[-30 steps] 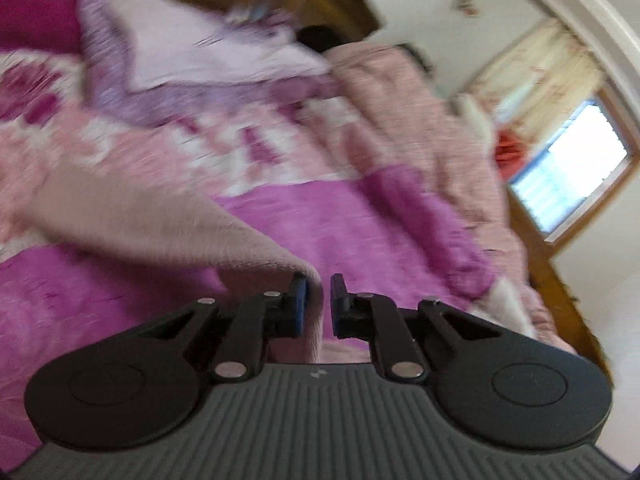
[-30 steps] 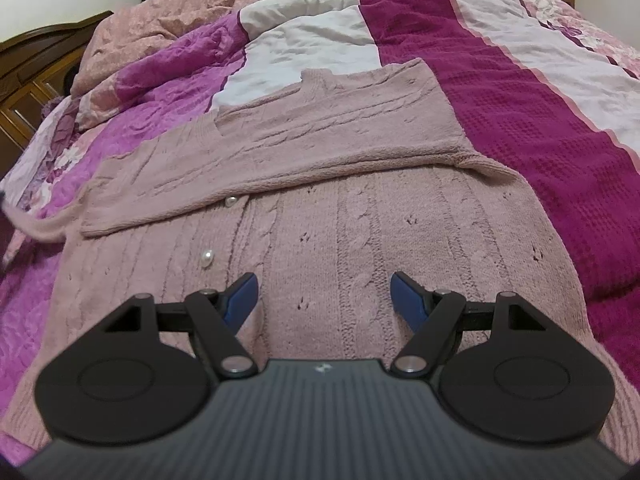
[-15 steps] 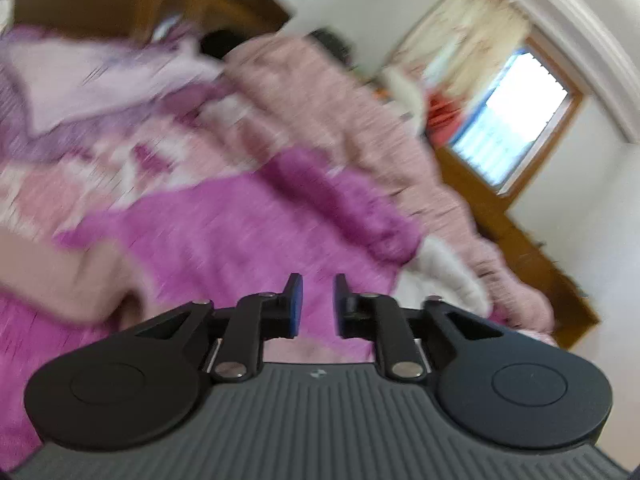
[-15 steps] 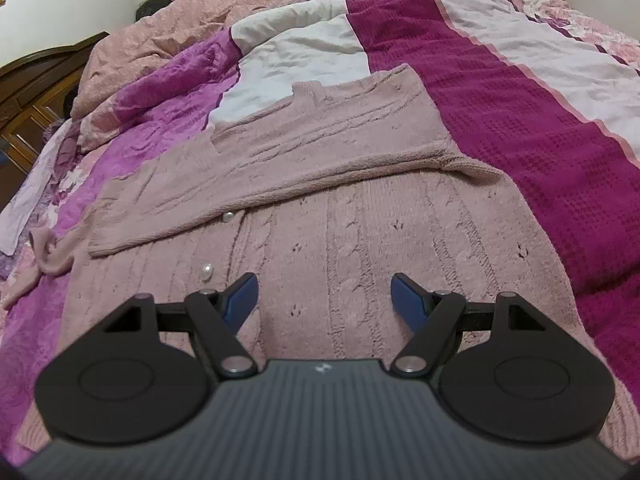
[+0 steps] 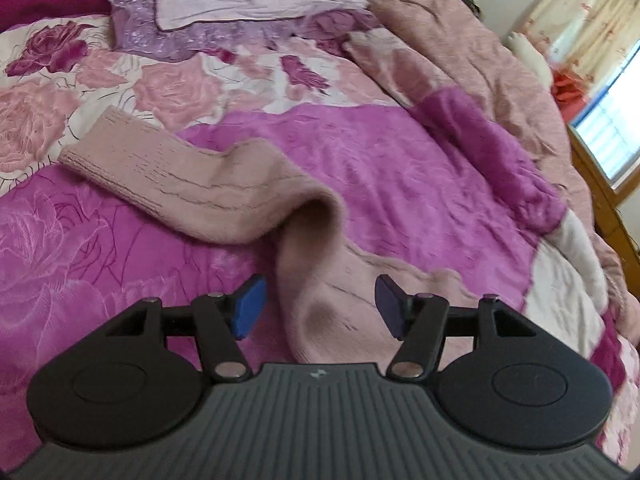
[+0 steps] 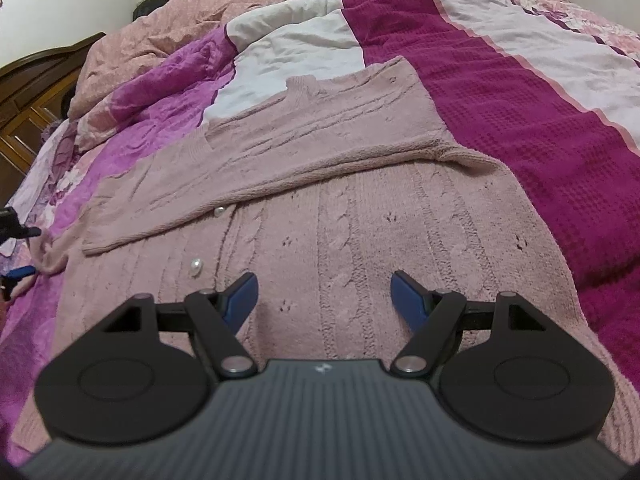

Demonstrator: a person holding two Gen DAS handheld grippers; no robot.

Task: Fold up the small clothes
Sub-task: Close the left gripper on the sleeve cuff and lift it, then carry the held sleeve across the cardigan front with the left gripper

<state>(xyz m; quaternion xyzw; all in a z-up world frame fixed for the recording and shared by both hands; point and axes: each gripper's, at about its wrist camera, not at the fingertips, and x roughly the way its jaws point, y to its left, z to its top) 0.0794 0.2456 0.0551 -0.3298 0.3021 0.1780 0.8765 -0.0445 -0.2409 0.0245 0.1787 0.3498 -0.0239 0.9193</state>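
Currently my left tool [image 5: 318, 304] has its jaws spread, having just been opening; the pink cardigan's sleeve [image 5: 224, 184] runs between the blue pads [image 5: 249, 307] without either pad pressing on it. From the lower centre of the left wrist view that sleeve bends back toward the upper left, cuff lying on the floral quilt [image 5: 168, 84].

My right tool [image 6: 323, 298] is spread wide over the cardigan [image 6: 360, 240], gripping nothing. In the right wrist view the garment lies flat on the bed across the frame's middle, its other sleeve [image 6: 304, 160] folded across the chest, pearl buttons [image 6: 196, 267] showing left of centre. Magenta blanket [image 6: 540, 128] fills the right side. Left tool's tip shows at the far left edge, just beside the cardigan.
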